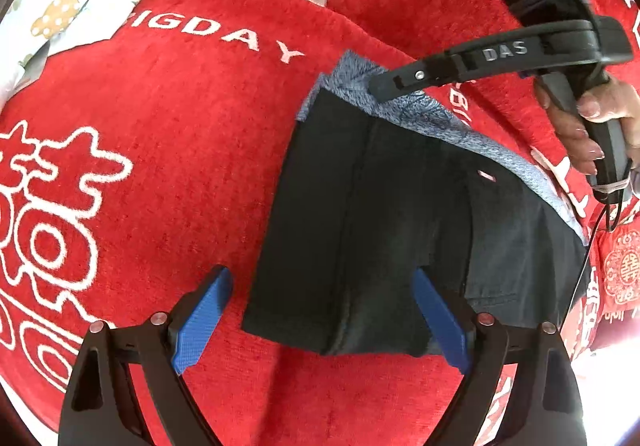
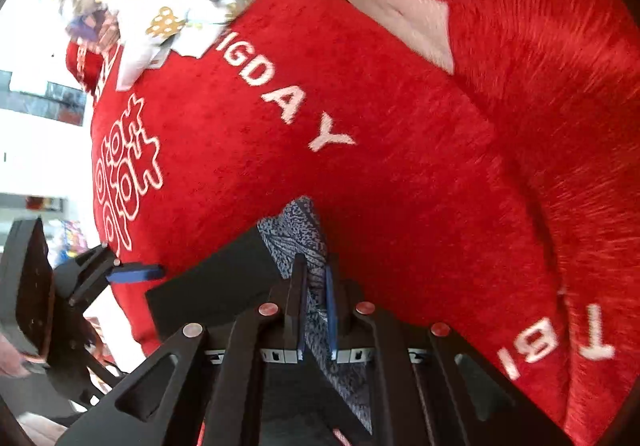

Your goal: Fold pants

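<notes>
**One pants, two tongs**

One black pants [image 1: 372, 230], folded, lies on one red blanket [image 1: 180, 134]. Left tongs [image 1: 320, 322] gape, released, straddling the pants' near edge. Right tongs [image 2: 316, 310] are clenched on the pants' blue-grey lining [image 2: 296, 234] at the far corner. One hand [image 1: 588, 126] partly cut off; patterned cloth [image 1: 68, 6] unclear.

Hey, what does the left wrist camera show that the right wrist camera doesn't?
Only the left wrist view shows the black pants laid out whole, the open left gripper over their near edge, and the hand holding the right tool.

Only the right wrist view shows the right gripper up close, jaws shut on the pants' grey-blue lining.

Both show the red blanket and the printed cloth.
</notes>
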`<state>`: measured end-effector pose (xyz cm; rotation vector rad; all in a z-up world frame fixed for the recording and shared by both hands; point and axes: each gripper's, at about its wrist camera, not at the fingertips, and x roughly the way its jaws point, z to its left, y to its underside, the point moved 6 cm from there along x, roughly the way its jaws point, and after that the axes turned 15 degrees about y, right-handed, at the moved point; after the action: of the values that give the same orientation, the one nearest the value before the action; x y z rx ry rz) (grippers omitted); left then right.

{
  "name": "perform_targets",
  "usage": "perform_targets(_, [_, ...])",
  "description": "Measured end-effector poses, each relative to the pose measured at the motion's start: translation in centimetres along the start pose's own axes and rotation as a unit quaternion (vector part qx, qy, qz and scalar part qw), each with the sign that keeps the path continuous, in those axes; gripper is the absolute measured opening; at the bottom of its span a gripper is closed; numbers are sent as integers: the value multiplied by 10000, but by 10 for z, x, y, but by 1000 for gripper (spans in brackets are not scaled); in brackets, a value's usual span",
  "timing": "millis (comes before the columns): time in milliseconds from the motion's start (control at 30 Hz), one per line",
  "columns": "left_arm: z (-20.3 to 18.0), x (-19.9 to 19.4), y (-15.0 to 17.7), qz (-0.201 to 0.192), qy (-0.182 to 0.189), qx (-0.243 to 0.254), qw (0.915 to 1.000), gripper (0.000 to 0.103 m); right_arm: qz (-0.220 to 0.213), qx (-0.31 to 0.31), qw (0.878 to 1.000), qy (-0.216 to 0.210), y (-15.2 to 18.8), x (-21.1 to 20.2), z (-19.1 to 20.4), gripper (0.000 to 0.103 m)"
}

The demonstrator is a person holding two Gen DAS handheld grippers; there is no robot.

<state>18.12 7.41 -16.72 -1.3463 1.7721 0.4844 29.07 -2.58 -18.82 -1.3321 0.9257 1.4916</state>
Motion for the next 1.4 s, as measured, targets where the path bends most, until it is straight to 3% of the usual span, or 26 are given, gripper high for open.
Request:
perform_targets(133, [-9,-4,3,17,47,37,10000,92,-19,-315,9973,-664,0,-21,23,9])
perform_targets(200, [-10,-8,4,-19,33,65,10000,92,-94,-355,9968,-703,-4,-23,28,9])
perform_targets(300, [-5,-7,6,-10,-63,-1,10000,92,1,-260,9990,-356,-14,2,22,9])
perform_targets(400, [-1,1,-1,-7,-227,-126,9997,92,271,-170,9983,479,-15,50,17,11])
perform_targets(433, [-2,1,-5,-50,-236,-137,9996,92,151,140,9993,328,-16,51,12,13])
perform_targets(467, [-6,-1,-11,-138,-255,-106,9995,92,51,440,9987,258,-16,47,5,20])
perform_targets(500, [-9,-2,-15,-198,-259,-63,9994,92,6,817,9962,288,-13,39,-7,42])
perform_targets(567, [-15,-3,-24,-276,-272,30,9992,92,-52,1260,9918,202,1,24,-24,57])
perform_targets(733, [-30,9,-58,-409,-325,11,9986,92,-369,1974,9796,-45,55,-23,-58,54])
perform_targets(800, [-31,23,-74,-424,-440,-80,9981,92,-463,2341,9705,-334,83,-36,-67,43])
perform_targets(867, [-26,46,-83,-338,-639,-147,9973,92,-344,2581,9641,-523,106,-34,-72,39])
perform_targets(933, [-11,67,-82,-152,-998,-257,9946,95,-112,2722,9619,-247,135,-21,-80,38])
perform_targets(967, [-12,68,-85,-277,-989,-222,9945,96,-175,2785,9603,53,146,-19,-89,36])
perform_targets(1033, [-17,62,-86,-208,-1231,-48,9922,96,-124,3121,9483,562,166,-22,-113,39])
perform_targets(1067, [-19,58,-85,-194,-1326,11,9910,96,-156,3570,9327,496,184,-27,-128,39])
perform_targets(1167, [-40,42,-75,-137,-1333,233,9907,96,-474,4641,8813,-754,240,-53,-142,40])
perform_targets(1233, [-66,38,-66,-103,-1207,441,9917,96,-586,4945,8570,-1329,279,-70,-134,40])
perform_targets(1400, [-142,71,-41,214,-817,885,9925,96,-240,5701,7995,-1878,389,-77,-97,40])
